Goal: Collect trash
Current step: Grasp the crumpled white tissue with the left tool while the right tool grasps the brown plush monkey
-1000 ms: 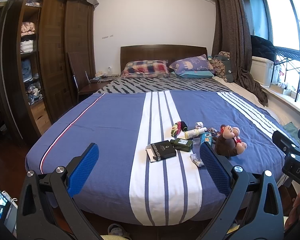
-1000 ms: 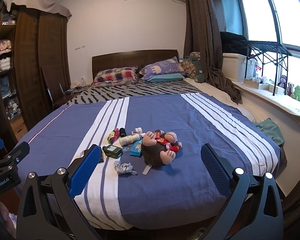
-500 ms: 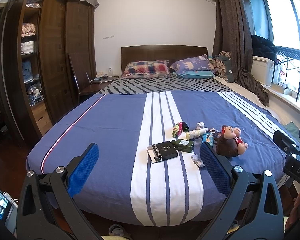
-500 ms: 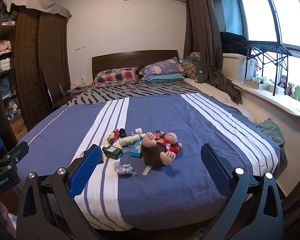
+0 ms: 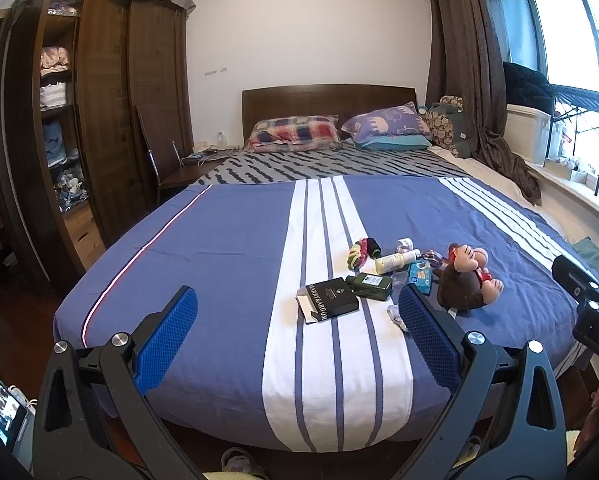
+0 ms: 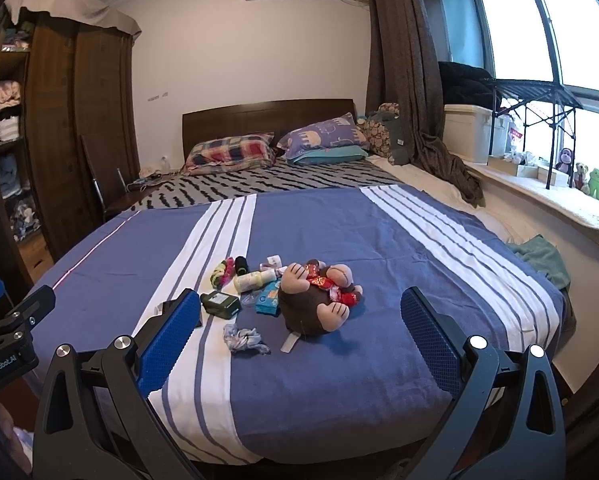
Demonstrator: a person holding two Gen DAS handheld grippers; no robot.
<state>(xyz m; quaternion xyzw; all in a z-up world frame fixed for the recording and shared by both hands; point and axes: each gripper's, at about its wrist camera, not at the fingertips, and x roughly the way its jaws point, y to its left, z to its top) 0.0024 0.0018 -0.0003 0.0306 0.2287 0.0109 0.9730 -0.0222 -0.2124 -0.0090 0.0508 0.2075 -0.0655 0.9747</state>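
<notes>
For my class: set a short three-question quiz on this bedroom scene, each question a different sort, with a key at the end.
1. True or false: the left gripper is shut on the black box.
2. Multiple choice: the crumpled wrapper lies (A) on a pillow, (B) on the bed in front of the stuffed monkey, (C) on the windowsill.
3. Fill in: the right gripper holds ____.

Key: 1 false, its jaws are wide open and nowhere near the box; 2 B; 3 nothing.
</notes>
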